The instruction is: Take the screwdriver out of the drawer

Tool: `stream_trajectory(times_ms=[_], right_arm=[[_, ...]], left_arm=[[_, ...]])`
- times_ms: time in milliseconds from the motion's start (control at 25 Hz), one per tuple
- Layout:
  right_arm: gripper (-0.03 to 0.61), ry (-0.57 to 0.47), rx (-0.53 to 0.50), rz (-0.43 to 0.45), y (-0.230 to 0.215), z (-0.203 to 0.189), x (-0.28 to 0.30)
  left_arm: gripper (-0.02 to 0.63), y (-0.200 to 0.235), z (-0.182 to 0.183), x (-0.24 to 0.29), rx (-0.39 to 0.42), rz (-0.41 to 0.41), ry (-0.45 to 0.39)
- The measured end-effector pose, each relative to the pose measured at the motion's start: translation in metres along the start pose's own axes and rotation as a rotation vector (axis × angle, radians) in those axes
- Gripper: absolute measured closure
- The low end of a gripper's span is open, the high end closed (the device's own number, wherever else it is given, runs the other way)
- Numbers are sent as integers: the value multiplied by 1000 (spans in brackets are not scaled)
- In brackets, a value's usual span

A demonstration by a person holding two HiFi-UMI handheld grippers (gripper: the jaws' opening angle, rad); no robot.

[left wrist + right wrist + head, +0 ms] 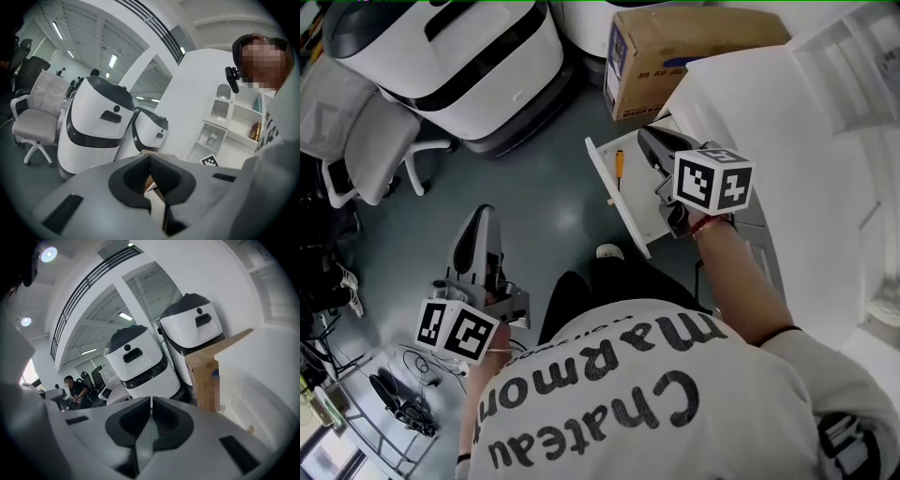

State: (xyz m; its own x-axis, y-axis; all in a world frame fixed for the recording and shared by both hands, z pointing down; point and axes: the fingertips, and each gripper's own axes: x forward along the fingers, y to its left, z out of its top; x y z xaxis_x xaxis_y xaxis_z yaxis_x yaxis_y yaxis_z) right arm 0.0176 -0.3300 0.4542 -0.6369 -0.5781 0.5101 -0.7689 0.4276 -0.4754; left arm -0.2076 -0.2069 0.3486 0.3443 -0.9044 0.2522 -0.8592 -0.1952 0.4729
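Screwdriver (618,169) lies in the open drawer (630,225) just inside its front edge, long axis along that edge, immediately left of the right gripper (648,141), jaws together and empty; left gripper (481,219), also closed and empty, sits well apart.

Box: a brown cardboard box (675,56) stands on the floor ahead of me.
Machines: two big white machines (450,56) with black bands sit side by side, left of the box.
Chair: a pale office chair (370,150) is far to my left, beside the machines.
Cables: a black tangle (403,394) lies on the grey floor (544,178) at my left.
Shelves: white shelves (225,122), with a brown bottle (255,131) on one.
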Motion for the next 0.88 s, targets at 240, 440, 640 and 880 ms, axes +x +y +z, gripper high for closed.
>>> stream_trajectory(times_ms=[240,440,640,880], right_arm=[[548,125,-18,-71,-42,-54,31],[548,272,-51,-114,-70,-112,55],[548,381,24,-111,-95,-174,81],[548,456,212,-160,-142,-243,105]], left_arm=[[591,10,-30,18,-52,-6,65],[591,14,-57,31,-73,2,130],[591,23,-87,39,-97,16,200],[591,34,-128,45,-106,40,272]])
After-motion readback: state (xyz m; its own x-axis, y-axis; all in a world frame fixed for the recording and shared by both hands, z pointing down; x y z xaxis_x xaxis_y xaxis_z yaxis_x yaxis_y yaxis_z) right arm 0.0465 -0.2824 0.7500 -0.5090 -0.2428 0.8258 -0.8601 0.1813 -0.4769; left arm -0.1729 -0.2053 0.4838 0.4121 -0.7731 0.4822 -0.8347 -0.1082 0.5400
